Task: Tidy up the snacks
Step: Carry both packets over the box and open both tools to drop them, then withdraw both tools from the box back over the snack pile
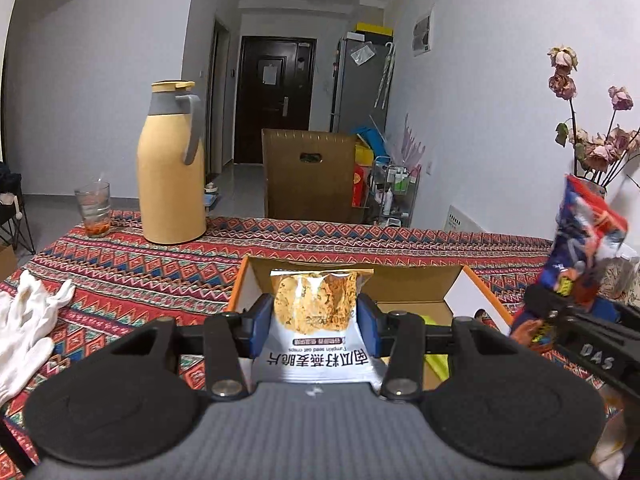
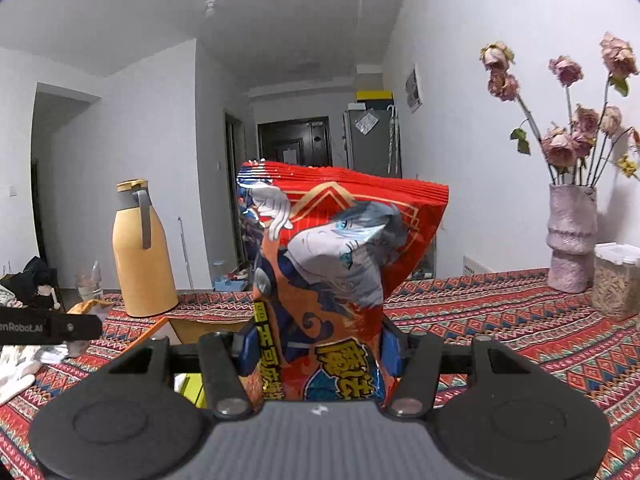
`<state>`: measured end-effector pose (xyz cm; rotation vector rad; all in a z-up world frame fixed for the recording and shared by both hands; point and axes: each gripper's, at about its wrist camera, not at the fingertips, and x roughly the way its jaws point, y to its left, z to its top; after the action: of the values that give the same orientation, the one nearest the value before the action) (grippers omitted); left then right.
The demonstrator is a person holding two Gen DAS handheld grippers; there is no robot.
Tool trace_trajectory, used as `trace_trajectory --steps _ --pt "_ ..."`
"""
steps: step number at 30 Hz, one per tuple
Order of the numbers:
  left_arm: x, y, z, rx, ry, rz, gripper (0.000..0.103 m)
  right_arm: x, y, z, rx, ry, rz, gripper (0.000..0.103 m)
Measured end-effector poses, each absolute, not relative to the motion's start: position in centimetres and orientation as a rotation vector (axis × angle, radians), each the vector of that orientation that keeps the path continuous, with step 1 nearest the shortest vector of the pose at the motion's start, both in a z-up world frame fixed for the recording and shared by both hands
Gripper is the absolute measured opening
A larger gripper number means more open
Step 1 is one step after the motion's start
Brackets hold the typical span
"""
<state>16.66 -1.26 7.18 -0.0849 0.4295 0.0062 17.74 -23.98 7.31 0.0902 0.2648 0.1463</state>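
Note:
My left gripper (image 1: 316, 320) is shut on a white packet of pumpkin seed oat crisps (image 1: 316, 312), held upright above an open cardboard box (image 1: 408, 280) with orange-edged flaps. A yellow-green packet (image 1: 438, 362) lies inside the box. My right gripper (image 2: 316, 352) is shut on a large red and orange snack bag (image 2: 340, 248) with a cartoon figure on it. That bag (image 1: 584, 232) and the right gripper (image 1: 560, 312) also show at the right edge of the left wrist view, to the right of the box. The left gripper's tip shows at the left edge of the right wrist view.
A patterned red tablecloth (image 1: 160, 272) covers the table. On it stand a yellow thermos jug (image 1: 170, 168), a glass (image 1: 93, 208), white gloves (image 1: 24, 320), a vase of dried roses (image 2: 572, 236) and a clear food jar (image 2: 616, 280). A brown chair back (image 1: 308, 176) is behind the table.

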Motion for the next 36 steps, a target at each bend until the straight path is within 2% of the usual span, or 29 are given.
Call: trace_trajectory --steps 10,15,25,27,28,29,30,31,32,33,36 --pt "21.0 -1.7 5.6 -0.118 0.452 0.059 0.046 22.3 -22.8 5.4 0.121 0.346 0.157 0.056" --pt "21.9 -1.5 3.6 -0.09 0.473 0.084 0.046 22.4 -22.5 4.4 0.108 0.357 0.189 0.056" --pt "21.6 -1.5 2.8 -0.096 0.491 0.06 0.048 23.5 -21.6 2.8 0.072 0.452 0.169 0.056" --pt "21.3 -1.6 2.9 -0.093 0.484 0.064 0.051 23.4 -21.5 2.7 0.072 0.452 0.166 0.059" --pt "21.3 -1.6 3.0 -0.097 0.481 0.062 0.058 23.4 -21.5 2.8 0.072 0.451 0.161 0.06" --pt "21.2 -1.5 3.1 -0.102 0.476 0.066 0.07 23.4 -21.5 2.8 0.078 0.45 0.162 0.066" --pt "21.0 -1.5 3.1 -0.105 0.466 0.077 0.076 23.3 -21.6 2.9 0.087 0.442 0.159 0.076" --pt "20.8 -1.4 3.3 -0.108 0.459 0.085 0.09 23.1 -21.8 3.0 0.094 0.433 0.153 0.083" --pt "20.6 -1.3 3.4 -0.118 0.449 0.095 0.102 22.9 -21.9 3.1 0.101 0.419 0.147 0.094" --pt "20.4 -1.2 3.5 -0.126 0.439 0.104 0.103 22.6 -22.2 3.1 0.11 0.409 0.145 0.1" --pt "20.2 -0.8 3.7 -0.147 0.428 0.12 0.103 22.2 -22.7 3.3 0.132 0.395 0.142 0.103"
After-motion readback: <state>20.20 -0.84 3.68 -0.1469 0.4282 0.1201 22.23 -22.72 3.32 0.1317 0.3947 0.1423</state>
